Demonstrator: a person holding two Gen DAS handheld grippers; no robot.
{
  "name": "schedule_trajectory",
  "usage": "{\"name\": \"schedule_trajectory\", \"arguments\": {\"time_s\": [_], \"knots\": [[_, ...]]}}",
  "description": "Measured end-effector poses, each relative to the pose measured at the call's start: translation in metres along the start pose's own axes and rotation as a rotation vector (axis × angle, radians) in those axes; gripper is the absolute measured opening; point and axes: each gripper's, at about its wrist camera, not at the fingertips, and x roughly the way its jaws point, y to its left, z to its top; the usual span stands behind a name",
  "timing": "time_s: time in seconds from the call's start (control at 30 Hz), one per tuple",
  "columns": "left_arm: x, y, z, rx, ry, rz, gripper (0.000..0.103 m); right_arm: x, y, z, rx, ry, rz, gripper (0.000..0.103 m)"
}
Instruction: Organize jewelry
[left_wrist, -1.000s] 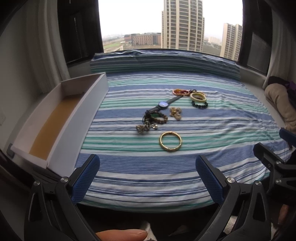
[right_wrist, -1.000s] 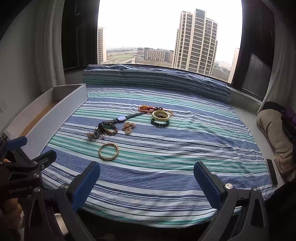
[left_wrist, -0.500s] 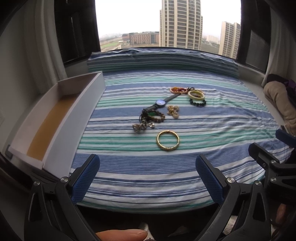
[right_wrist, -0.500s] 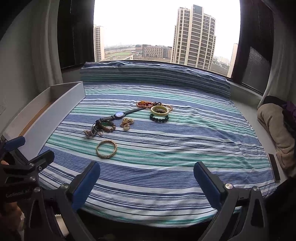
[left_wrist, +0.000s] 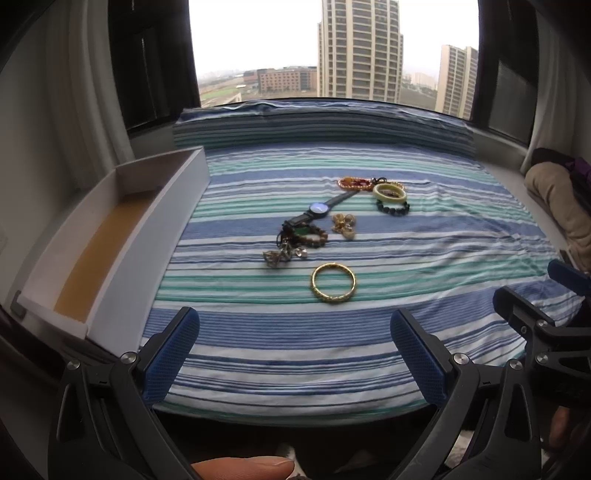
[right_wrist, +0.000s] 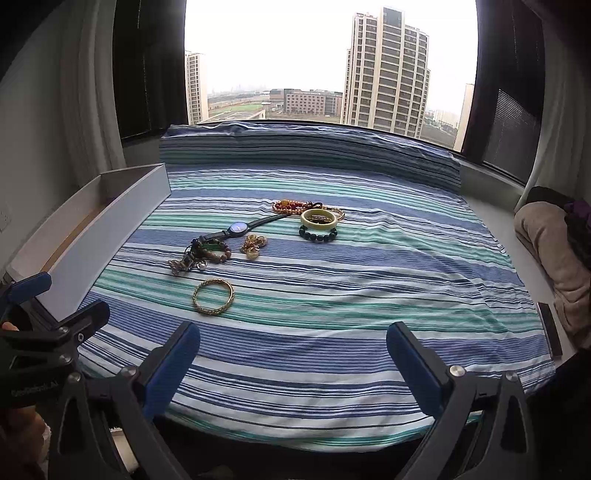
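Several pieces of jewelry lie on the striped cloth. A gold bangle (left_wrist: 333, 283) (right_wrist: 213, 296) is nearest. Behind it lie a wristwatch (left_wrist: 318, 209) (right_wrist: 238, 229), a wooden bead bracelet (left_wrist: 308, 236) (right_wrist: 214, 251), silver charms (left_wrist: 282, 254), gold earrings (left_wrist: 344, 225) (right_wrist: 253, 246), a pale jade bangle (left_wrist: 390, 192) (right_wrist: 318, 218), a dark bead bracelet (left_wrist: 393, 207) (right_wrist: 318, 235) and red-orange beads (left_wrist: 352, 182) (right_wrist: 290, 205). A long white box (left_wrist: 110, 236) (right_wrist: 122, 206) with a tan floor stands at the left. My left gripper (left_wrist: 295, 343) and right gripper (right_wrist: 293, 350) are open and empty, near the front edge.
The striped cloth (left_wrist: 369, 325) (right_wrist: 332, 332) covers a window ledge with a raised roll along the window. A beige bundle (left_wrist: 557, 206) (right_wrist: 554, 251) lies at the right. A dark flat object (right_wrist: 549, 328) sits at the right edge. The right gripper shows in the left view (left_wrist: 546, 295).
Both grippers have drifted slightly, so the jewelry sits a little differently in both views. Nothing was picked up and both grippers stay open.
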Motion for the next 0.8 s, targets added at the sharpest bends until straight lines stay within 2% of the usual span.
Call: {"name": "schedule_trajectory", "arguments": {"time_s": [0.8], "knots": [[0.004, -0.002, -0.0005, 0.008, 0.016, 0.002, 0.103, 0.0035, 0.0006, -0.0029, 0.004, 0.017, 0.007, 0.103]]}}
